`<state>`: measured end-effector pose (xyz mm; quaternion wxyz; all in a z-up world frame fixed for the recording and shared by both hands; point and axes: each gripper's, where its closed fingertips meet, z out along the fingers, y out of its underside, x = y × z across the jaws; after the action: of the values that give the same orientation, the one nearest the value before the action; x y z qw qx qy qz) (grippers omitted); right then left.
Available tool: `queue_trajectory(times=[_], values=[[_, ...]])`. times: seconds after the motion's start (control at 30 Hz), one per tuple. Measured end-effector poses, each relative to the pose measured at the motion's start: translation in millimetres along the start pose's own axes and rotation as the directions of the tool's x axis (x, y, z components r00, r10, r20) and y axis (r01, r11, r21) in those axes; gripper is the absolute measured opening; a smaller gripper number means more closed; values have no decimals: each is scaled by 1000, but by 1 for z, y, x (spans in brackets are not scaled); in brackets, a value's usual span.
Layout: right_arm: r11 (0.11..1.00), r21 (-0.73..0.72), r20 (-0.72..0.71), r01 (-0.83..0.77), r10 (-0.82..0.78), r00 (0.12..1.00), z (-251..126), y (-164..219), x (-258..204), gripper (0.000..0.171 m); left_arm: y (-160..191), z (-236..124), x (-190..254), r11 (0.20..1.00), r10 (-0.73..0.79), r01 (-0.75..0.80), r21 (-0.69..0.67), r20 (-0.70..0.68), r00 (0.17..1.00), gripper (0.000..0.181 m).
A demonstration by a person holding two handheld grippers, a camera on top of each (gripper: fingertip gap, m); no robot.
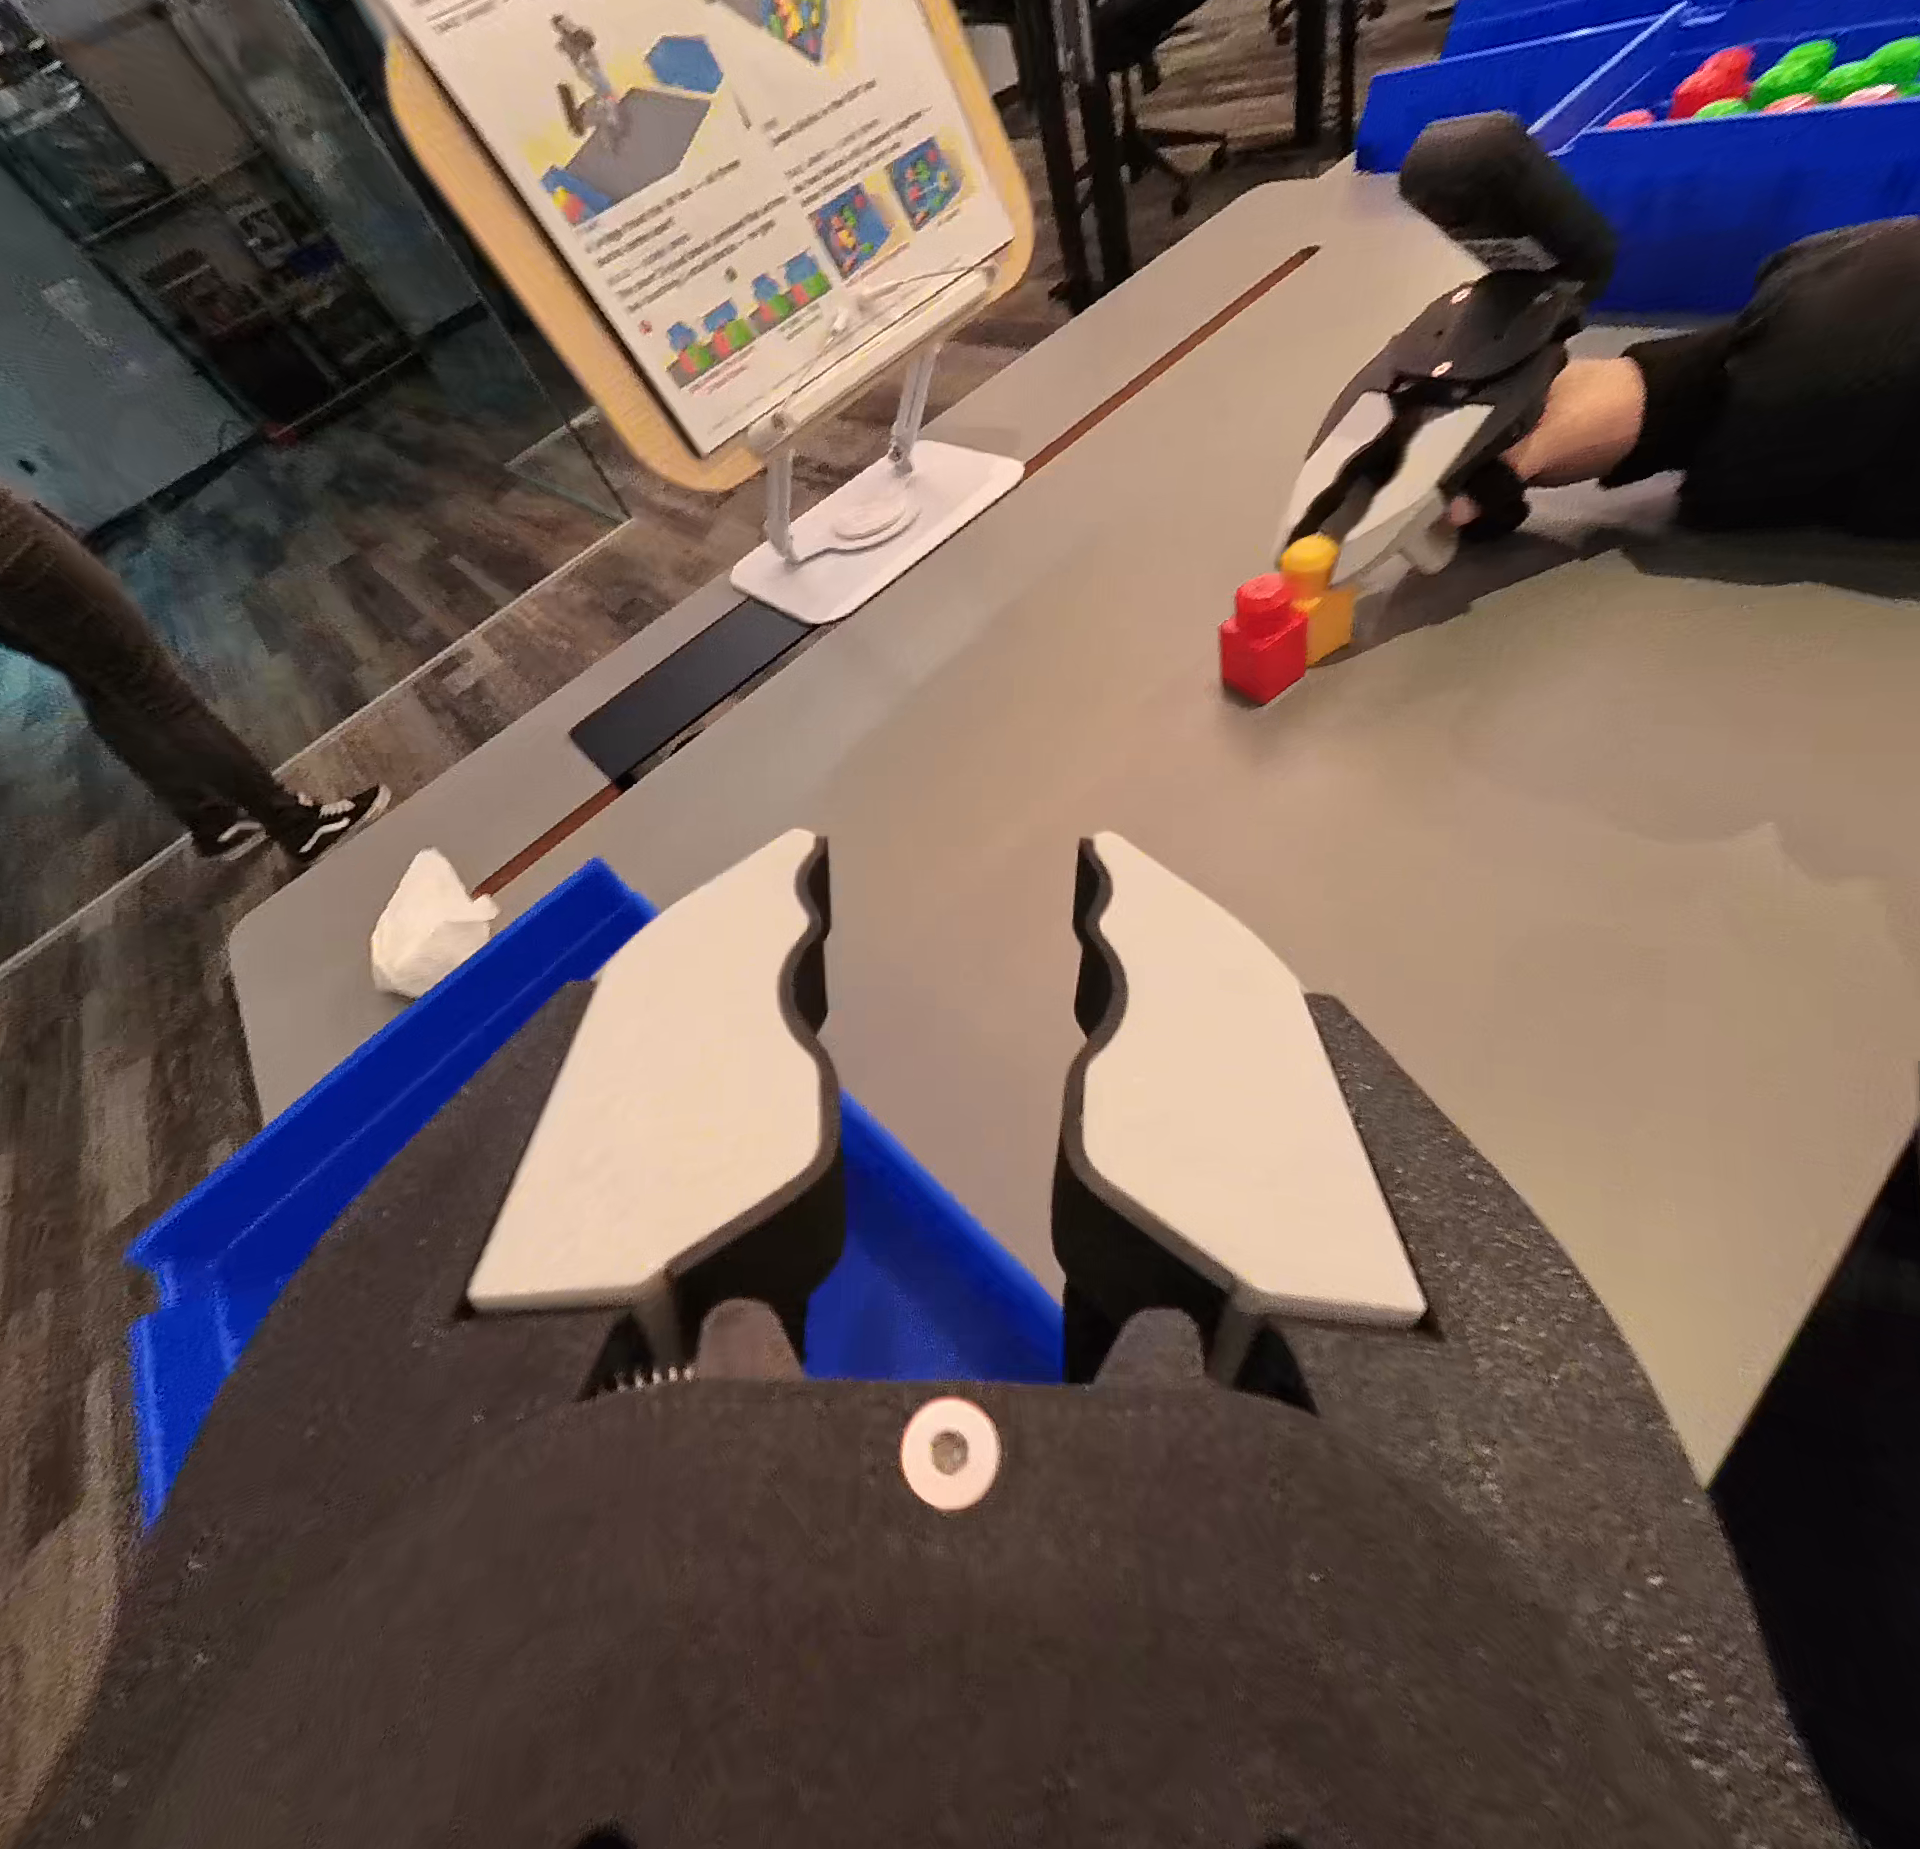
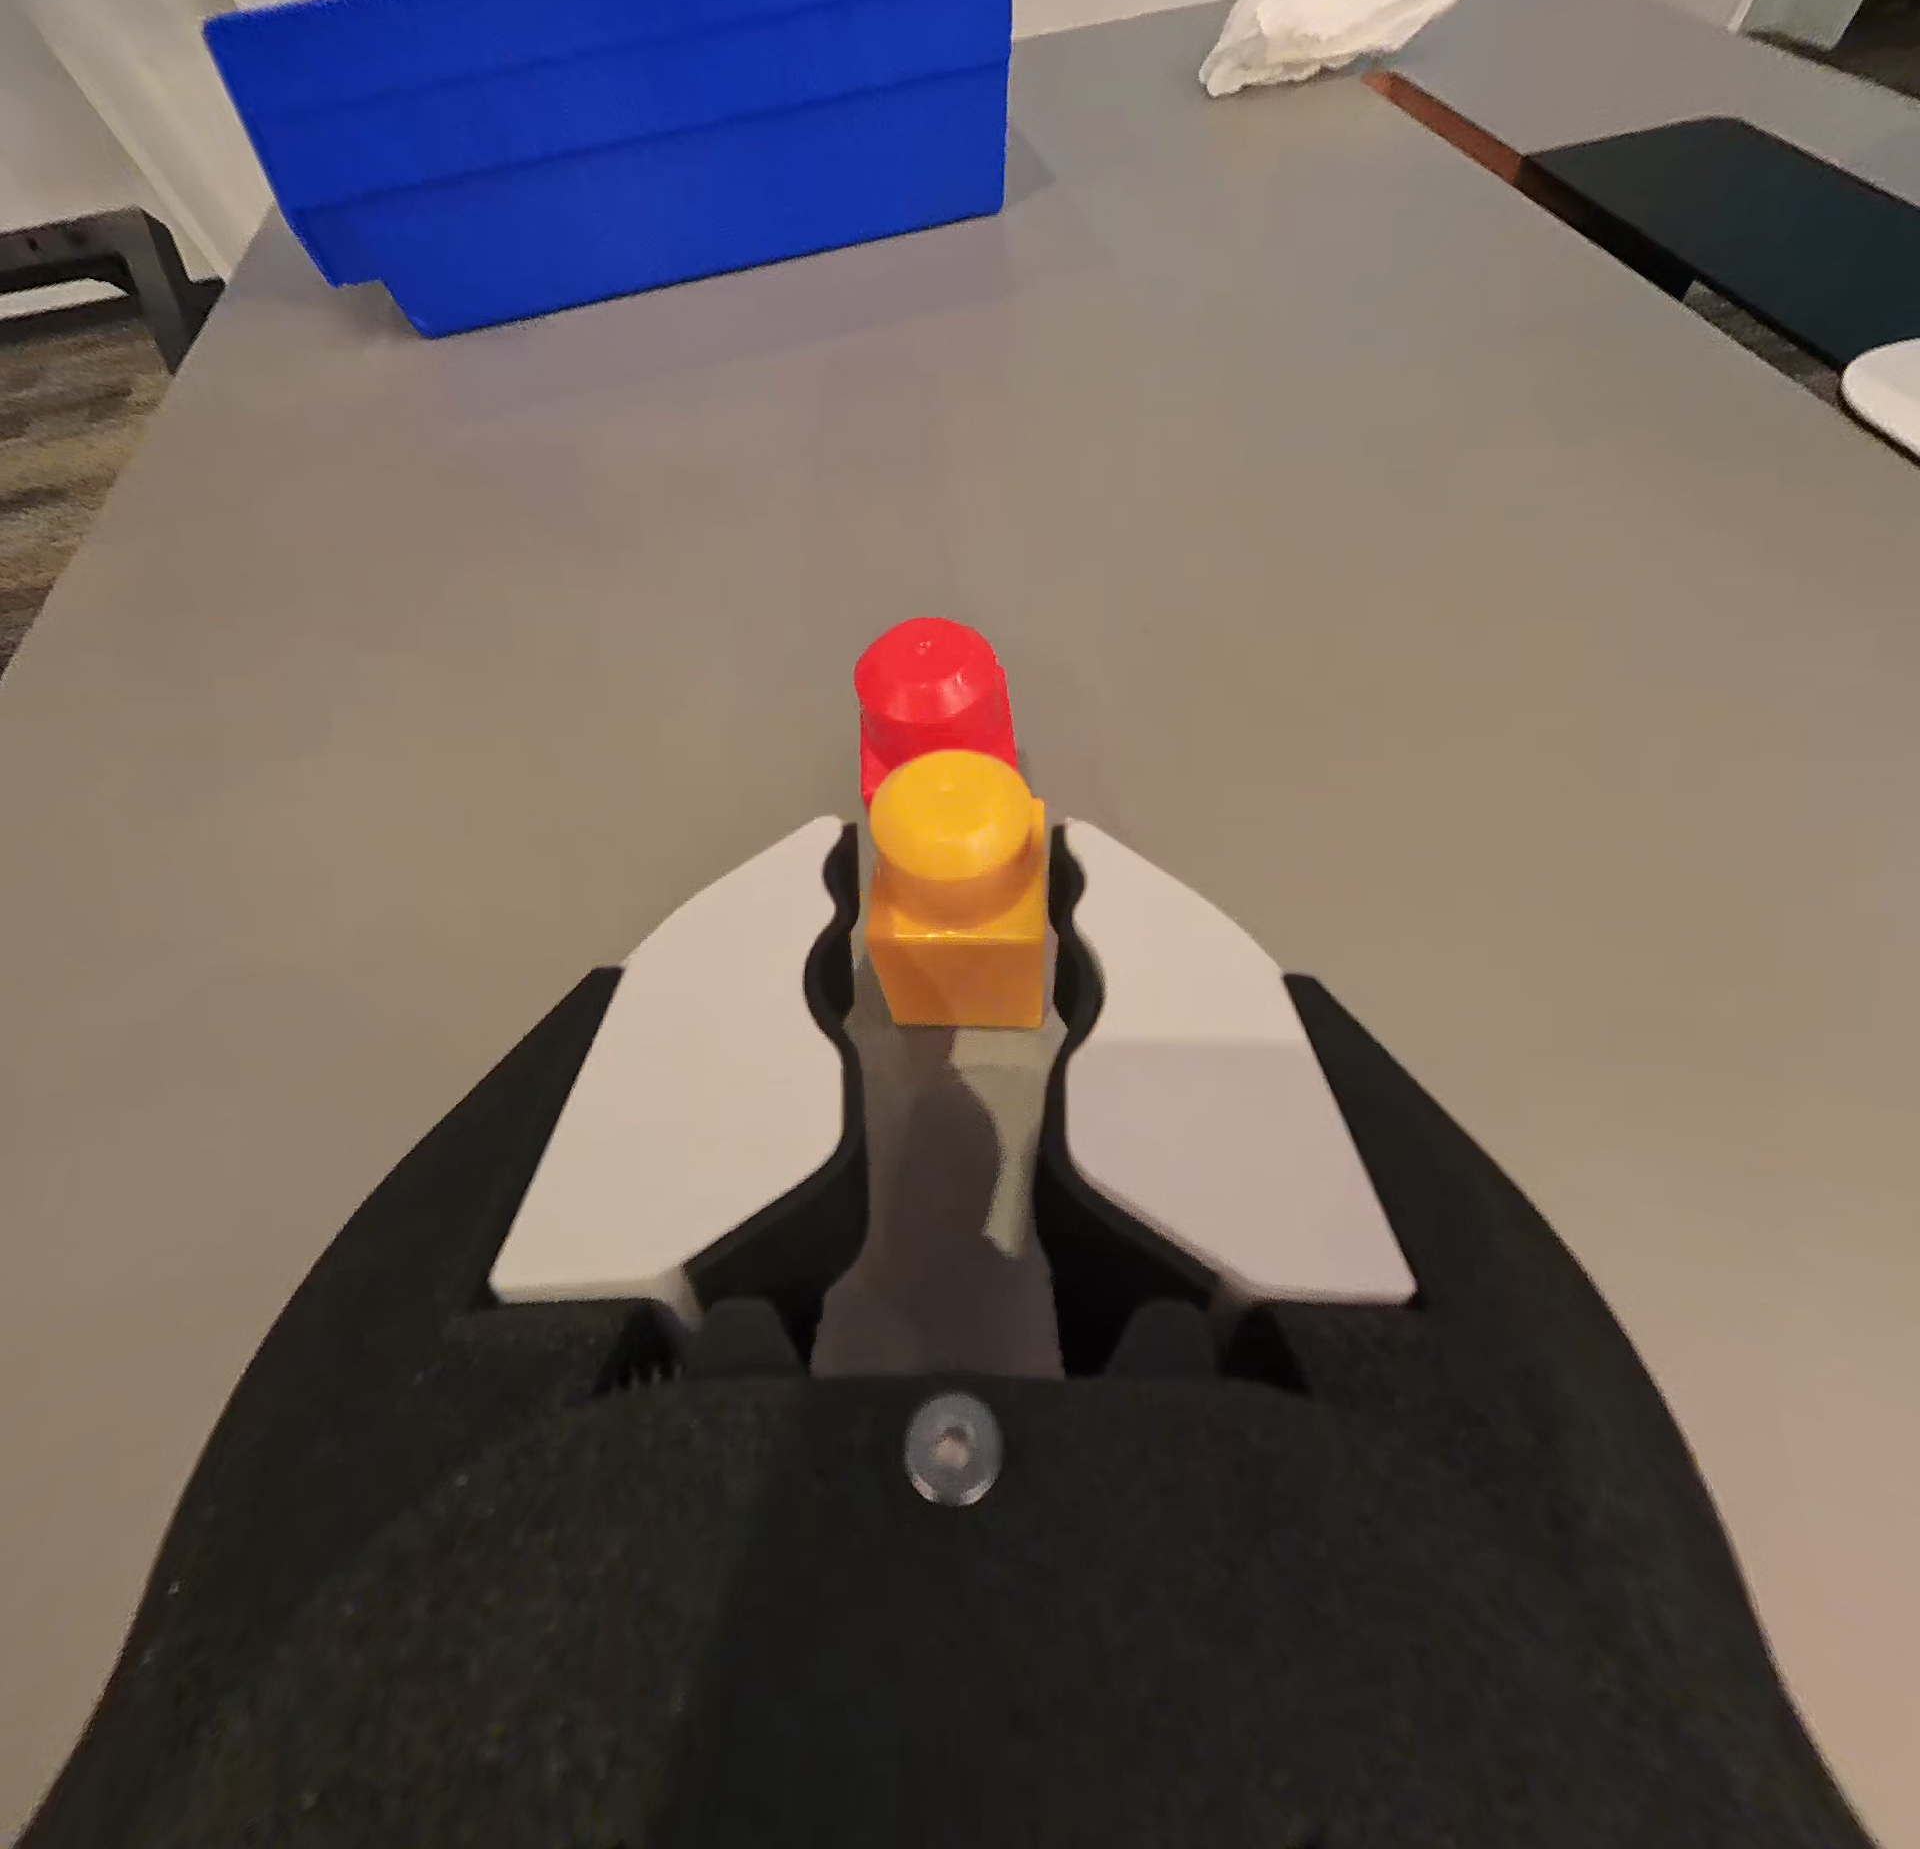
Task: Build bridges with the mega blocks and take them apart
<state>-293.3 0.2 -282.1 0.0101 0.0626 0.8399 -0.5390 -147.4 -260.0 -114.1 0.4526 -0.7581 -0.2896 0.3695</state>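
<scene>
Yellow block [image 2: 956, 926]: upright on grey table [image 2: 1351, 656], stud up, between right gripper [image 2: 954, 854] fingers, which close on its sides. Red block [image 2: 930, 703]: upright, touching beyond it. Left gripper [image 1: 951, 900]: parted, empty, above blue bin [image 1: 343, 1124].

Red block [image 2: 930, 698]: lower body hidden behind yellow block [image 2: 956, 916] in the right wrist view. Near blue bin [image 1: 343, 1165]: inside blocked by left tool [image 1: 951, 864]. Far bin [image 1: 1662, 178] cut by frame edge, its blocks too blurred to count. Right tool [image 1: 1311, 542] tips blurred in the left wrist view; grip contact unclear.
</scene>
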Motion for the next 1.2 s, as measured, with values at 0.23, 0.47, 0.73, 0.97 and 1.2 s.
queue_trajectory(times=[0.23,0.47,0.73,0.97,1.2], values=[[1000,23,-47,17,-16,999,-8,-7,3,54,61,-2,-70,960,149,-124,-250,85,985,44],[991,133,-126,12,4,992,-53,-27,-6,54,126,60,-111,865,229,-256,-432,-116,967,41],[991,135,-185,-21,46,982,-101,-13,-31,52,176,113,-151,780,358,-417,-467,-214,909,38],[975,209,-173,-78,115,978,-118,-12,-38,50,192,130,-152,756,301,-439,-485,-338,892,36],[980,183,-139,-83,109,984,-111,-10,-44,50,201,136,-149,777,164,-368,-511,-400,902,31]])
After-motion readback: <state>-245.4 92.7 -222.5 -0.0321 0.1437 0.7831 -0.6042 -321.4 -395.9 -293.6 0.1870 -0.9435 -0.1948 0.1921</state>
